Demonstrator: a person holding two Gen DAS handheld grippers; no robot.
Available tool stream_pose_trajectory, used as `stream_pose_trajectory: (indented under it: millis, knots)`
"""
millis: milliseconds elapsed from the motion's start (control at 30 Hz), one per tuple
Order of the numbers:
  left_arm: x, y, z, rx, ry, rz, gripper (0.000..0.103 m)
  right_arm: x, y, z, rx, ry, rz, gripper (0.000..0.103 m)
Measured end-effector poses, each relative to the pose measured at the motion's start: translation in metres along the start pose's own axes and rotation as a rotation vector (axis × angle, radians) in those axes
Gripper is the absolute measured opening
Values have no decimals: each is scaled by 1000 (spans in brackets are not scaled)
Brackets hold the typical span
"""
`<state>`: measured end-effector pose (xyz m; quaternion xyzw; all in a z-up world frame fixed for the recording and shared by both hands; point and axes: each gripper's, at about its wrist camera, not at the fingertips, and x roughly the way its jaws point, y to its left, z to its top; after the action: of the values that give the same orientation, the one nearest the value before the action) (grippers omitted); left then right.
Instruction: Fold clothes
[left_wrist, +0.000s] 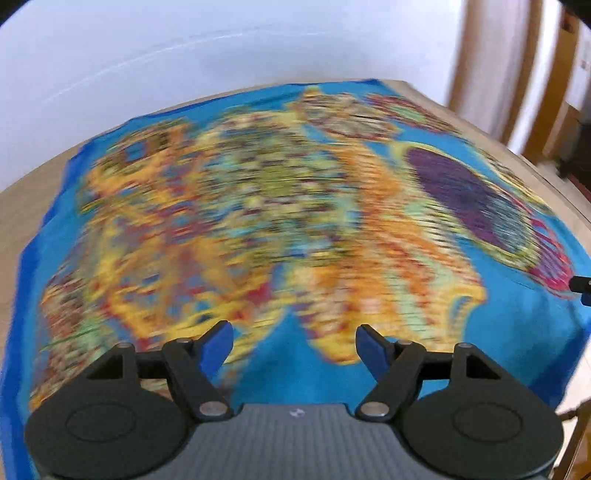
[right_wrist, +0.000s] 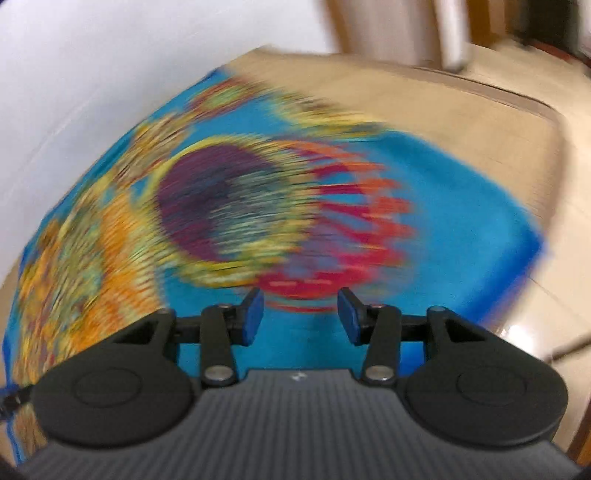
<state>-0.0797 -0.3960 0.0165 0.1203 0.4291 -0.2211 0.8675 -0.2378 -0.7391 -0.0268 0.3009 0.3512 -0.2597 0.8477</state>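
Through the left wrist camera, your left gripper (left_wrist: 294, 345) hung over the near edge of the cloth (left_wrist: 280, 206) with its blue-padded fingers (left_wrist: 218, 347) spread wide and nothing between them. The cloth lay spread flat on the table (left_wrist: 22, 192), a thin, smooth fabric with a bright blue ground and a busy print of yellow, orange and red, plus a dark purple oval toward its right side. Motion blur smeared the pattern, so finer detail could not be made out. The table was a pale tan surface that showed past the cloth at the left and the far right, and a white wall (left_wrist: 184, 48) rose just behind it. Wooden uprights (left_wrist: 476, 62) stood beyond the table's right corner. At the right edge of this view a small dark tip of your right gripper (left_wrist: 581, 286) showed just over the cloth. Through the right wrist camera, your right gripper (right_wrist: 301, 315) was likewise released, its blue pads apart and empty above the cloth's (right_wrist: 424, 184) plain blue near margin. The purple oval (right_wrist: 207, 192) and a ring of red and orange strokes lay just ahead of the fingers. Bare table (right_wrist: 443, 110) stretched to the right of the cloth, with glossy pale floor (right_wrist: 546, 321) below its edge.
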Motion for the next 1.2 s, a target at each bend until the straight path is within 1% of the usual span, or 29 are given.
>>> stream_pose_trajectory:
  millis: [100, 167, 233, 300, 367, 433, 500, 533, 567, 600, 633, 667, 700, 733, 800, 833, 900, 967, 1033, 1133, 1200]
  knots:
    - [-1, -42, 3, 49, -12, -20, 75, -17, -47, 6, 17, -57, -69, 47]
    - [-2, -69, 5, 82, -20, -33, 75, -19, -70, 15, -18, -89, -87, 48]
    - [-3, -97, 7, 115, -29, -46, 75, -12, -89, 26, -89, -97, -76, 47]
    - [-1, -125, 13, 109, -31, -41, 75, -5, -107, 36, -160, -97, -60, 47]
    - [5, -155, 20, 82, -20, -24, 75, 6, -123, 45, -227, -67, -34, 47]
    - [9, -189, 23, 77, -12, -29, 75, 11, -142, 54, -273, -35, -12, 47]
    - [13, -222, 25, 88, -10, -32, 75, 16, -163, 59, -274, 6, 63, 48]
    - [15, -239, 25, 93, -7, -36, 75, 21, -173, 63, -271, 54, 116, 48]
    - [16, -252, 25, 101, -5, -42, 75, 27, -182, 66, -258, 105, 170, 48]
    - [16, -264, 25, 114, -4, -46, 75, 31, -189, 69, -234, 136, 220, 48]
    - [15, -277, 24, 130, -6, -47, 75, 34, -197, 72, -210, 159, 270, 49]
    - [14, -288, 23, 150, -9, -46, 75, 36, -201, 74, -196, 178, 303, 47]
    - [12, -297, 22, 171, -15, -45, 75, 37, -204, 76, -189, 195, 323, 38]
    - [10, -306, 21, 195, -24, -48, 75, 39, -207, 78, -182, 213, 344, 21]
    - [9, -321, 20, 245, -42, -62, 76, 39, -215, 84, -127, 240, 384, 9]
    - [8, -329, 18, 277, -54, -71, 76, 38, -220, 88, -84, 246, 414, 5]
    - [6, -345, 15, 349, -83, -97, 76, 35, -225, 97, 7, 249, 488, 5]
    - [5, -361, 11, 412, -116, -145, 76, 28, -225, 104, 48, 245, 546, 4]
    - [4, -378, 9, 483, -156, -197, 76, 20, -222, 110, 76, 239, 586, 4]
    - [6, -405, 5, 581, -235, -233, 77, 10, -211, 119, 70, 253, 623, 4]
    - [15, -422, 3, 625, -273, -233, 78, 3, -202, 123, 33, 248, 633, 4]
